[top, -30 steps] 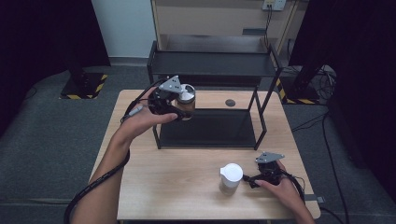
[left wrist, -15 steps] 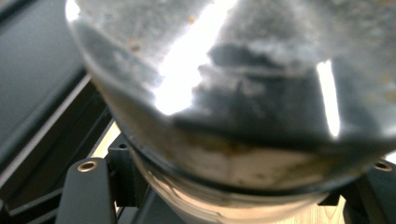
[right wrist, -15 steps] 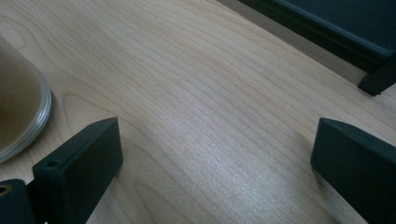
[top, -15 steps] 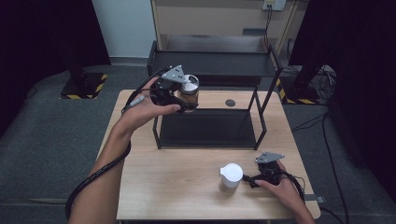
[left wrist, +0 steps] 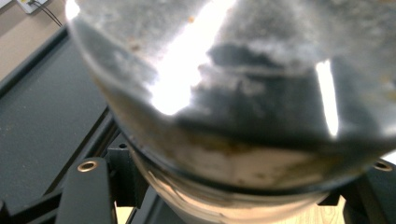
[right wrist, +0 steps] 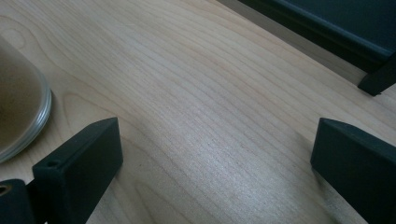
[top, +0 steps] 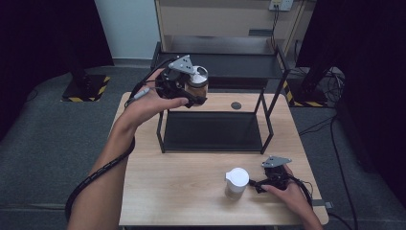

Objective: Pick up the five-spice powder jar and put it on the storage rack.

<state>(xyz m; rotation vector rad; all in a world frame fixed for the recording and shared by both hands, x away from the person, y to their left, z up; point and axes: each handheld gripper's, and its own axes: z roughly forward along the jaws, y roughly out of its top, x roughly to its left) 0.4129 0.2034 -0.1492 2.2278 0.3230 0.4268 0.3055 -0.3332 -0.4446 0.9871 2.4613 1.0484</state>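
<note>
My left gripper (top: 190,92) is raised by the top left corner of the black two-tier shelf (top: 213,132) and is shut on a glass jar (top: 197,78) with a silver lid and brown contents. In the left gripper view that jar (left wrist: 224,116) sits very close between the jaws, with the shelf's top deck (left wrist: 42,93) behind it. A second jar (top: 237,182) with a white lid stands on the table near the front. My right gripper (top: 254,184) rests just right of it, open and holding nothing. In the right gripper view (right wrist: 215,135) this jar's base (right wrist: 21,112) shows at the left, outside the jaws.
The wooden table (top: 172,191) carries the shelf across its far half. A small dark disc (top: 236,105) lies on the table behind the shelf. A shelf foot (right wrist: 376,79) shows in the right gripper view. A beige cabinet (top: 215,19) stands beyond the table.
My left gripper has carried the silver-lidded jar upward and farther away, toward the shelf's top deck. The right gripper and the white-lidded jar have stayed put.
</note>
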